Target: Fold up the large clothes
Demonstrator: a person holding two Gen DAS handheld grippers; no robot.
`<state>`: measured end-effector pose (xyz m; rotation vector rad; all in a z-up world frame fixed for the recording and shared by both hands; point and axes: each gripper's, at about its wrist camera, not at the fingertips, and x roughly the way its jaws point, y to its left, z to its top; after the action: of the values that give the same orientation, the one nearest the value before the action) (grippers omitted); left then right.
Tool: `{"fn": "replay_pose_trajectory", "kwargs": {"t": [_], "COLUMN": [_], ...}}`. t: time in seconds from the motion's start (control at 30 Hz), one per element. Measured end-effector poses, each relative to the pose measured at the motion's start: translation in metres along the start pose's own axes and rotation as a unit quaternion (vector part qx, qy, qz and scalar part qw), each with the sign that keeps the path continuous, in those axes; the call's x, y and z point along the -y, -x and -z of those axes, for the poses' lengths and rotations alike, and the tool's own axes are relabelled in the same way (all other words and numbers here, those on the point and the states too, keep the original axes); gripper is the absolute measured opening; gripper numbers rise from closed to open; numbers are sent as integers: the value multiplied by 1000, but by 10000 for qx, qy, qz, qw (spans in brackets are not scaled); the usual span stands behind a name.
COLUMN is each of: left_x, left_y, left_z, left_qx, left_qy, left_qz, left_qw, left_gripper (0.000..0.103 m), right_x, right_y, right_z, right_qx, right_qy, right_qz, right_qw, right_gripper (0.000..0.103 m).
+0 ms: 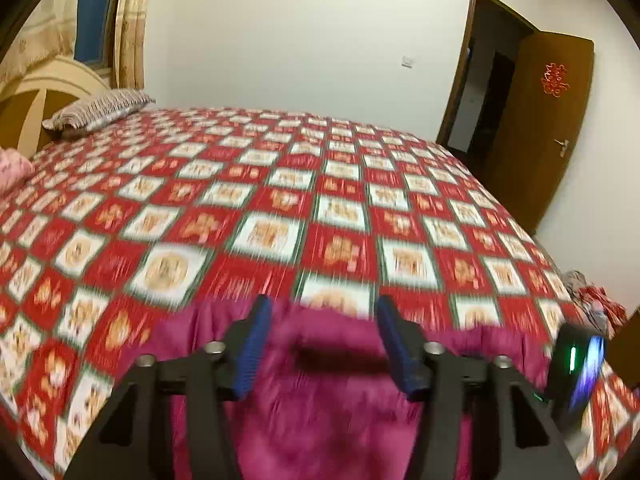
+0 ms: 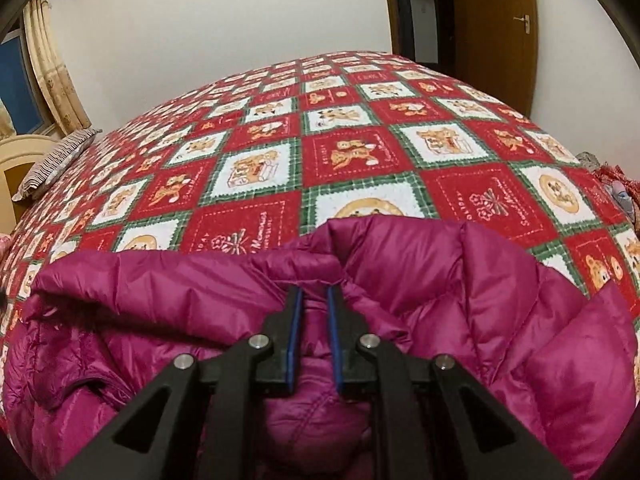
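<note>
Down at the near edge of the bed, the right tongs (image 2: pixel 313 300) are pinched narrow on a fold of the magenta puffer jacket (image 2: pixel 420 300), blue pads squeezing the padded fabric between them. That fold rises into a ridge right at the fingertips, and the rest of the jacket spreads out to both sides, rumpled and glossy, lying on the bedspread (image 2: pixel 340 152).

Over to the left wrist view, and it's blurred. The left tongs (image 1: pixel 322 316) stand wide, blue-padded fingers (image 1: pixel 256 344) well apart, with nothing caught between them. The jacket (image 1: pixel 320 420) lies below and just beyond them, its far edge crossing between the two fingertips. Whether the fingers touch the fabric I cannot tell through the blur.

Further out, the red, white and green checked bedspread covers the whole bed. A striped pillow (image 1: pixel 100 112) sits at the far left against a cream headboard (image 1: pixel 44 88). Some bunched cloth (image 1: pixel 596 300) lies at the bed's right edge. A dark device with green and blue lights (image 1: pixel 580 368) shows at the right of the left view. Beyond the bed: white wall, a curtained window (image 2: pixel 36 80) and an open brown door (image 1: pixel 540 120) with a red ornament (image 1: pixel 554 79).
</note>
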<state>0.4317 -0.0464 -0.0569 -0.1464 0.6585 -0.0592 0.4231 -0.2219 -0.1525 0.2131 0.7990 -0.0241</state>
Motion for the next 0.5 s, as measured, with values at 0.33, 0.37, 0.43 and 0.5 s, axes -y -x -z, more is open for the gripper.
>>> {"fn": "replay_pose_trajectory", "kwargs": {"t": [0.33,0.37,0.43,0.5], "left_x": [-14,-22,-21,-13], "left_y": [-87,-87,-87,-91], "left_z": [39,44,48,53], "left_qx": [-1168,-1153,-1046,-1022], "left_qy": [-179,-1,7,-236], "left_qz": [-880,-754,-758,-927], "left_qw": [9891,9905,9916,9902], "left_gripper": [65,65,66,67], "right_x": [0,0,0,0], "right_y": [1,1,1,1], "right_z": [0,1,1,1], "right_qx": [69,77,83,76], "right_qy": [-13,-10,-14,-23], "right_qz": [-17,-18,-20,-27], "right_qw": [10000,10000,10000,10000], "right_gripper": [14,14,14,14]}}
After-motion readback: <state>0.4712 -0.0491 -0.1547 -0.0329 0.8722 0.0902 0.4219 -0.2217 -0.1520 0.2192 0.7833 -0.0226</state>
